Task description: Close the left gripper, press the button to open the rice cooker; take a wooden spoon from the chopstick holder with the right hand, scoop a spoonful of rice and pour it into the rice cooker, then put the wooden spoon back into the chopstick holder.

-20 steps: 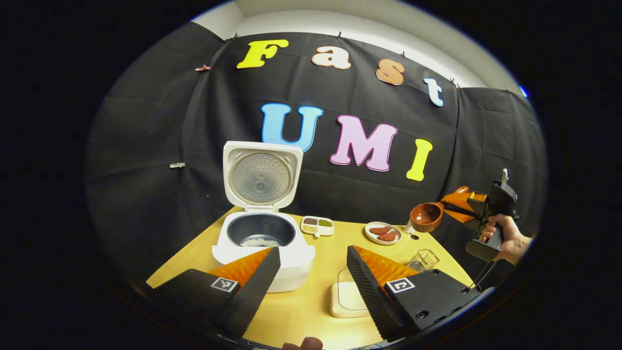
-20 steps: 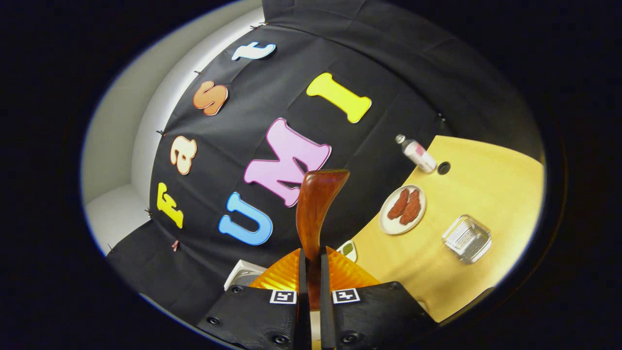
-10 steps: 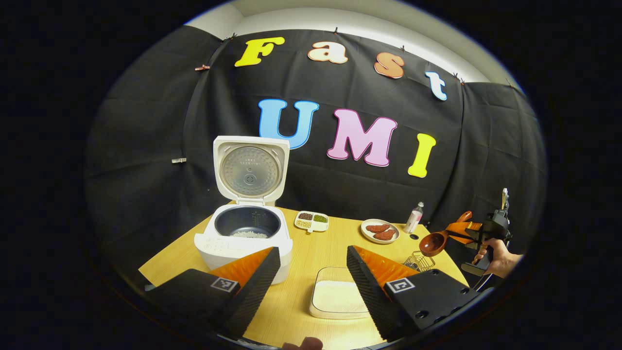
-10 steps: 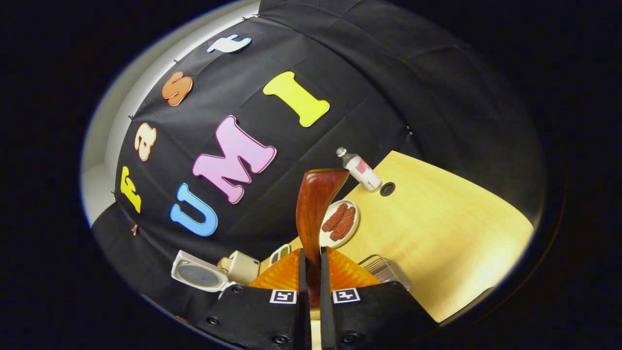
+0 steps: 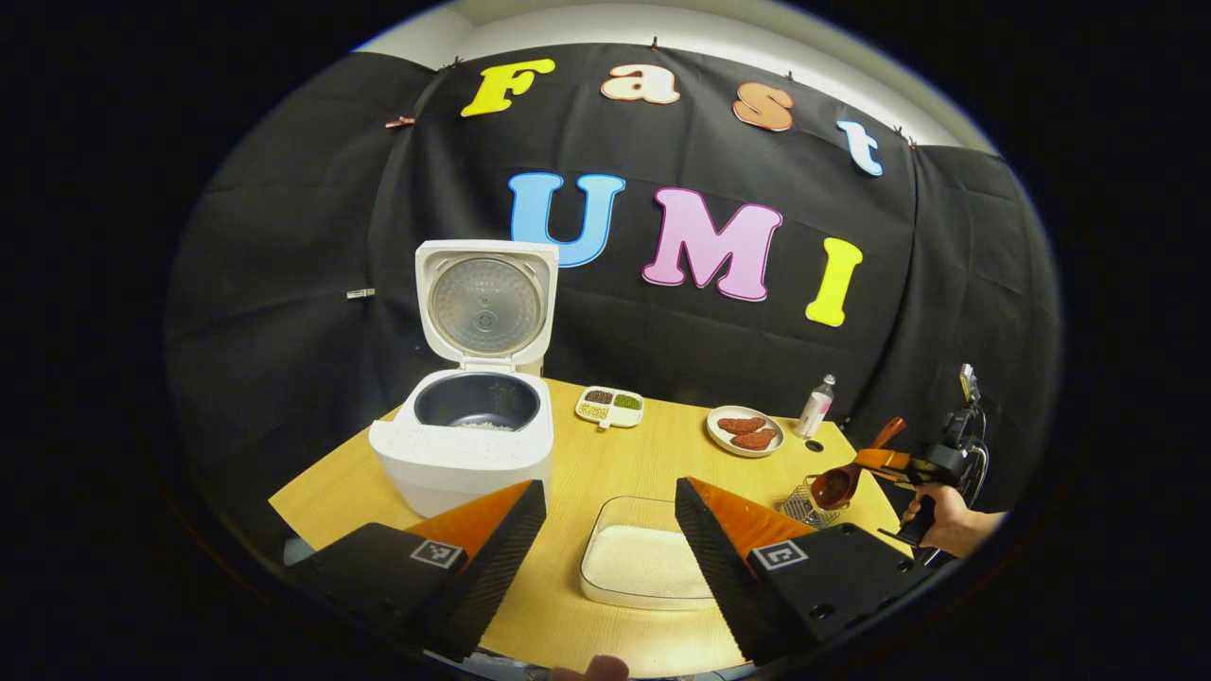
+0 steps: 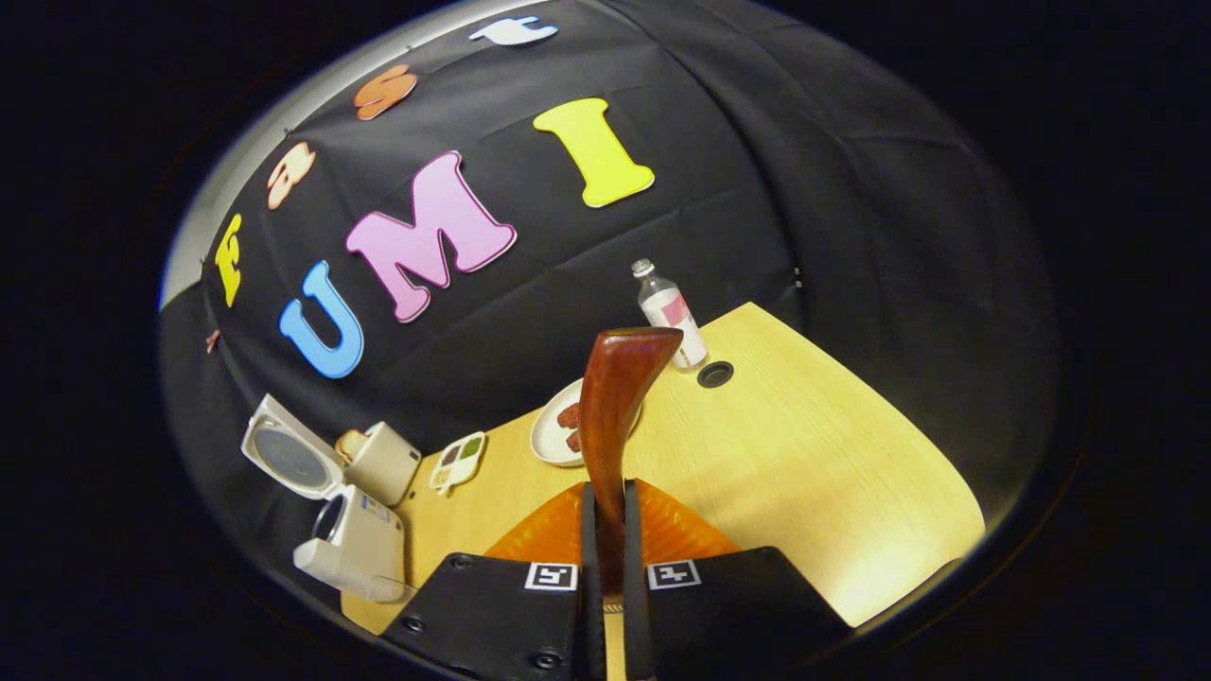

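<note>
- Left gripper view: the wire chopstick holder [image 5: 804, 501] at 4 o'clock, with the wooden spoon [image 5: 847, 476] bowl-down just above it; the glass rice dish [image 5: 643, 566] lies between the spread-apart fingers of the left gripper [image 5: 605, 530], which holds nothing.
- Right gripper view: the right gripper [image 6: 605, 558] clamps the glossy reddish-brown spoon handle at 6 o'clock.
- The white rice cooker [image 5: 468, 445] stands open at 9 o'clock.

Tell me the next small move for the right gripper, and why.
Probably lower the wooden spoon bowl-first into the chopstick holder, then open the fingers. The right gripper grips the spoon's handle and its bowl hangs just above the wire holder, not yet clearly inside. The rice cooker stands open with rice already in its pot, so returning the spoon looks like what remains.
</note>
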